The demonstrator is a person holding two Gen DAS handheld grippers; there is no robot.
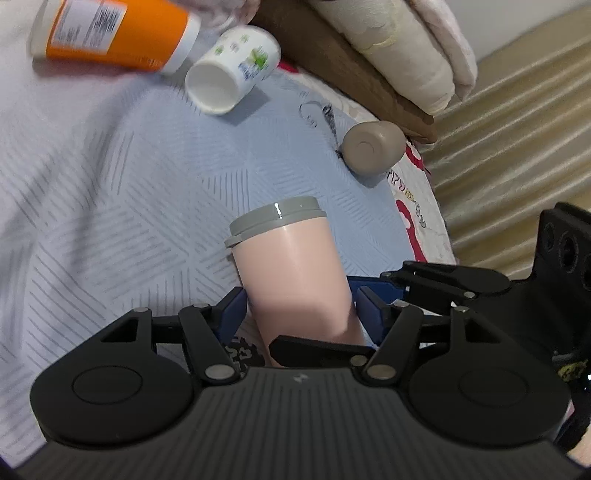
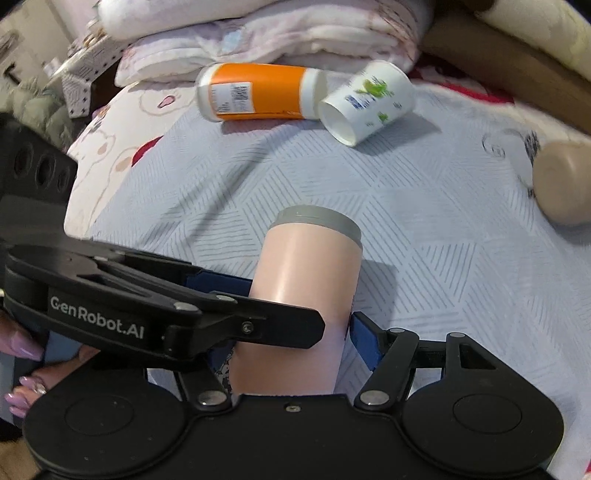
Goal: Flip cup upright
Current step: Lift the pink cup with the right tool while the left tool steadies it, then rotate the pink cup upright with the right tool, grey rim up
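Note:
A pink cup with a grey lid [image 1: 291,269] stands tilted on the pale blue patterned bedspread [image 1: 110,192], lid end up and away from me. It also shows in the right wrist view [image 2: 303,295]. My left gripper [image 1: 299,310] has its blue pads on both sides of the cup's lower body. My right gripper [image 2: 291,343] also has the cup between its blue fingers [image 2: 364,339], crossing the left gripper's fingers. A white cup with green print [image 1: 232,70] lies on its side at the back, as do an orange bottle [image 1: 110,33] and a beige cup [image 1: 373,147].
A folded cream blanket on a brown board [image 1: 369,62] lies at the back right. Pink quilts [image 2: 258,33] are piled behind the bottle. The bed edge and a striped beige floor [image 1: 517,129] are on the right.

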